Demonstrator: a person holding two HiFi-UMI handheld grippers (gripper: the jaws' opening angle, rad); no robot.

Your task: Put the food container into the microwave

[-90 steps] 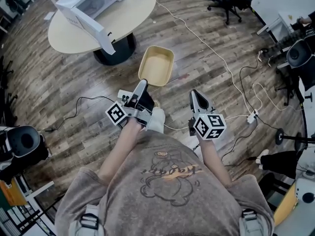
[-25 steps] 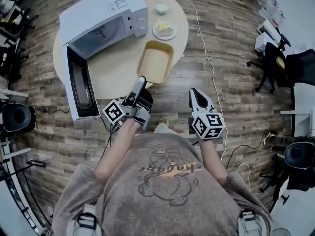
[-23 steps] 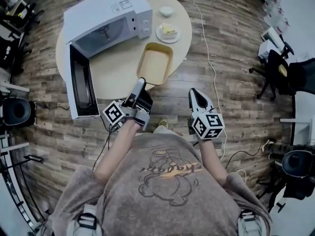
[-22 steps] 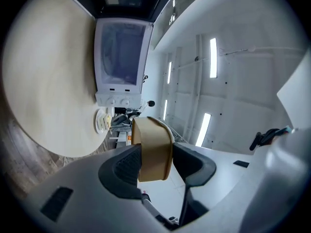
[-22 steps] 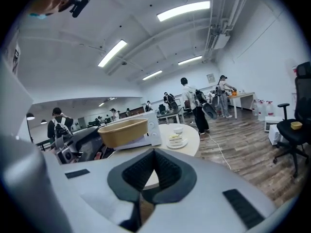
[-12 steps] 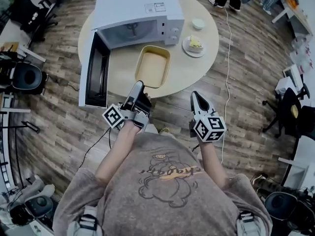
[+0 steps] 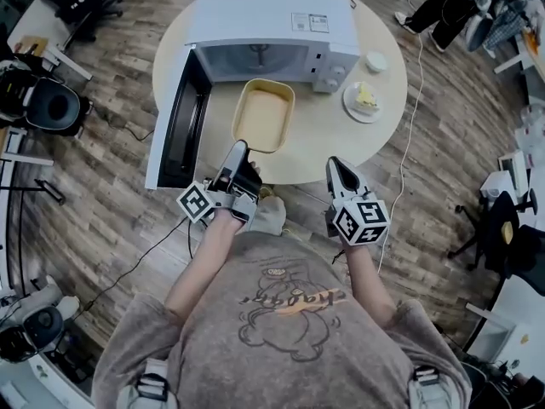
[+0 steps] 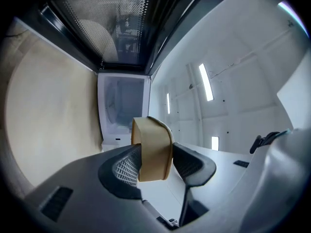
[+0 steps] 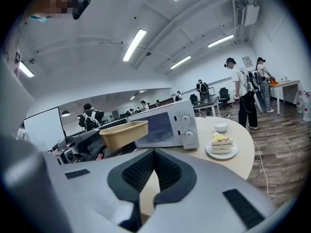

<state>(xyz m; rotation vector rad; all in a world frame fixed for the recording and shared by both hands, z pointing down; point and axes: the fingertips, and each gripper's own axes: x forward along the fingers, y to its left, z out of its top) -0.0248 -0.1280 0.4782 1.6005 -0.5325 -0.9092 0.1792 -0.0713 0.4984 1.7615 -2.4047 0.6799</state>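
Pinches the near wall of the food container (image 7: 263,115) between the jaws of the left gripper (image 8: 153,161), open side up. Holds it raised clear of the round table (image 7: 319,156), just in front of the microwave (image 7: 272,24), with the door (image 7: 174,122) swung out to the left. Judged a level carry, lined up for a straight push into the cavity. Parks the right gripper (image 9: 154,174) empty, jaws pressed together, near and right, well apart from the plate of cake (image 7: 364,100).

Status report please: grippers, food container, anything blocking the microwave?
Left gripper shut on food container rim, held level before the microwave. Right gripper shut, empty. Microwave door open; path looks clear.
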